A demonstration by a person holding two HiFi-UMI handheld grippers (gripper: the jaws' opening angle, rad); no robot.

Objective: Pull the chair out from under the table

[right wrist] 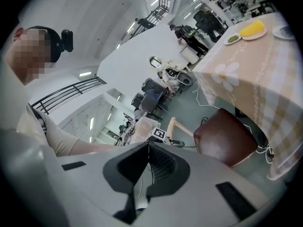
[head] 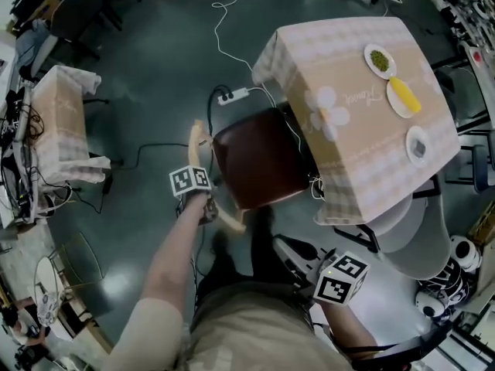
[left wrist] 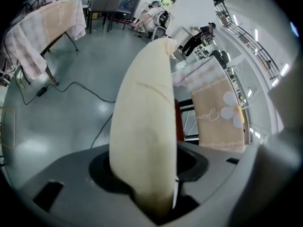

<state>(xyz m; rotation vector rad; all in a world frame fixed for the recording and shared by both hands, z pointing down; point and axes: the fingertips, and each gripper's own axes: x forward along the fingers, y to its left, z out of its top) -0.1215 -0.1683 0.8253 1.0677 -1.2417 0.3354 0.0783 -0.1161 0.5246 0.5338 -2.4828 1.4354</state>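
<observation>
I am gripping the chair with a dark brown padded seat (head: 259, 168) by its pale, curved wooden backrest (head: 199, 141). My left tongs (head: 207, 205) are clamped on that rail partway along its length, and in the left gripper view the wood is filling the gap between the jaws and rising up out of them. My left forearm (head: 166, 273) is reaching out and down to it.

The chair is standing on the dark grey-green floor (head: 147, 83) at the edge of the counter nearest me. The counter is draped in a beige checked cloth with a white flower printed on it (head: 363, 161). Most of the seat is showing in the open. Only its front edge is sitting at the hanging cloth, and I cannot tell how far it is reaching under.

My right tongs (right wrist: 147, 155) are hanging low by my waist, well apart from the chair. Their jaws are pressing together with nothing between them.

Three dishes are lying in a row along the counter's far edge, away from the chair. There is a round white plate with green food (head: 380, 60) near one corner. Beside it is a white plate with a yellow piece on it (head: 404, 97), and further along is a small white plate holding something grey (head: 418, 145).

A white power strip (head: 234, 95) is lying on the floor just beyond the chair's backrest, with thin cables running off from it.
</observation>
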